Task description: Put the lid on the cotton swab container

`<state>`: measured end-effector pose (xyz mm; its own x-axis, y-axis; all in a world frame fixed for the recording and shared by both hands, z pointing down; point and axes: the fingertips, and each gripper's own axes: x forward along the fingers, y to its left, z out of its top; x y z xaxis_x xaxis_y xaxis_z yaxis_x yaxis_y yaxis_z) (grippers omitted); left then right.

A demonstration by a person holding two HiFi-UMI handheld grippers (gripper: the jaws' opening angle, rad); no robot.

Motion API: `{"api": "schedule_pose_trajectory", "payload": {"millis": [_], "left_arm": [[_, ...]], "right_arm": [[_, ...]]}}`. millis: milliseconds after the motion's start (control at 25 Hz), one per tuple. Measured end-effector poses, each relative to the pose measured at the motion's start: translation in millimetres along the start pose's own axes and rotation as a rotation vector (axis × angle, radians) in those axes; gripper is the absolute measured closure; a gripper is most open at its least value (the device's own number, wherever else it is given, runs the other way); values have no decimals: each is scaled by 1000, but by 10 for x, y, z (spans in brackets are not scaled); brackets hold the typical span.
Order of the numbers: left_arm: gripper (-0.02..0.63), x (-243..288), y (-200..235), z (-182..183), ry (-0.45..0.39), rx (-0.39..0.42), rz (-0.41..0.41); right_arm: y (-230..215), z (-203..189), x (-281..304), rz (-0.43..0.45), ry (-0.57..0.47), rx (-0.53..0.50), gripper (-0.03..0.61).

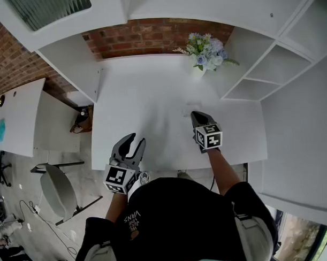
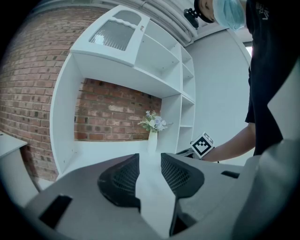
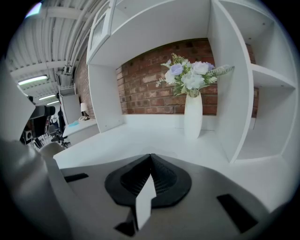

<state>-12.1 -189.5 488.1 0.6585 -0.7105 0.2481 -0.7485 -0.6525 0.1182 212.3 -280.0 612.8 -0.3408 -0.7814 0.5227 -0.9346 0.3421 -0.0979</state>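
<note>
On the white desk my right gripper rests right of the middle, pointing away from me. Its jaws meet in the right gripper view, shut with nothing visible between them. A small pale smudge lies on the desk just left of its tip; I cannot tell what it is. I make out no clear cotton swab container or lid in any view. My left gripper hovers by the desk's front edge at the left, open and empty. The right gripper's marker cube shows in the left gripper view.
A white vase of pale flowers stands at the back right of the desk. White open shelves rise on the right, a brick wall behind. A grey chair and a side table stand to the left.
</note>
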Motion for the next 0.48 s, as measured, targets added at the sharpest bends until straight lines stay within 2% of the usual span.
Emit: {"api": "schedule_pose_trajectory", "payload": {"millis": [160, 480], "left_arm": [[489, -6, 13, 15, 2, 8, -11], [489, 14, -5, 40, -6, 13, -66]], "right_arm": [[-2, 136, -129, -27, -96, 37, 577], [139, 162, -385, -40, -121, 77, 577]]}}
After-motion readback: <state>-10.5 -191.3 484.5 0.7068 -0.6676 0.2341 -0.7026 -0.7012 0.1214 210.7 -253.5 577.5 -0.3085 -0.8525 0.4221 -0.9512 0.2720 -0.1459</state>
